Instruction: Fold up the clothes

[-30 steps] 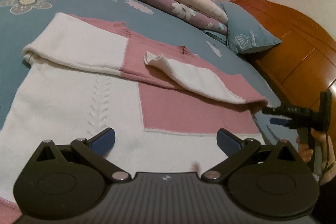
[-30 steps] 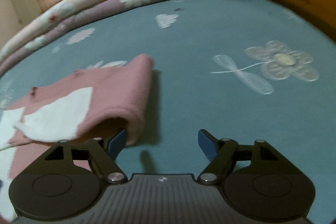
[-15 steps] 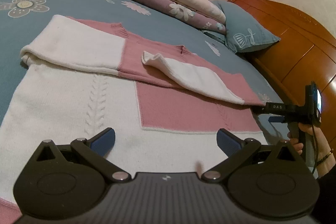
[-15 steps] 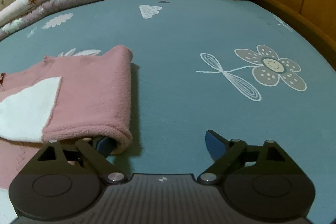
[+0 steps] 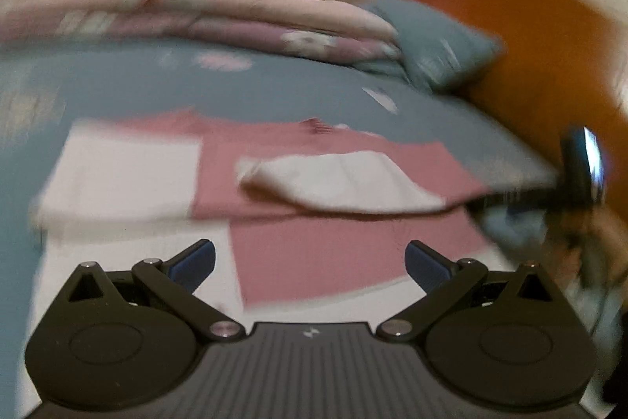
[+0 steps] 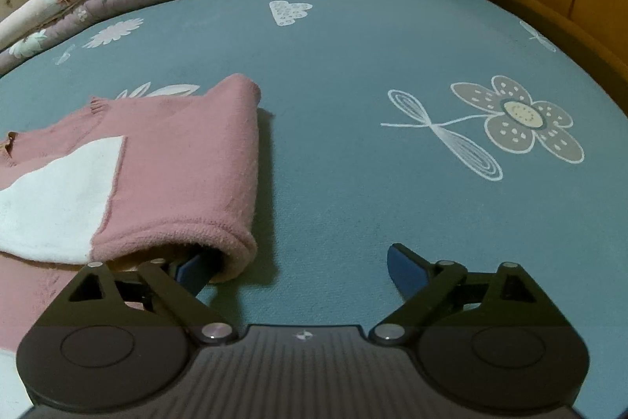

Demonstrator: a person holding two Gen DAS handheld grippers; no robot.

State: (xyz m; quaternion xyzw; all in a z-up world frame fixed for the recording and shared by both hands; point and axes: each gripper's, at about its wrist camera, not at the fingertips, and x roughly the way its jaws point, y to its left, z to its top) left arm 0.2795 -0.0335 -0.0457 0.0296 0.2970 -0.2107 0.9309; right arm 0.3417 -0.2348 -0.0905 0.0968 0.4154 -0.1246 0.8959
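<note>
Releasing the folded-in sleeve of the pink-and-white knitted sweater (image 6: 165, 175) on the blue flower-printed bedsheet (image 6: 353, 152): right gripper (image 6: 302, 268) jaws just opening, wide apart, gripping nothing, left finger tucked under the rolled pink fold, right finger over bare sheet. Left gripper (image 5: 310, 260) spread wide and empty above the sweater's white lower body. Next, probably, taking the hem and folding upward.
</note>
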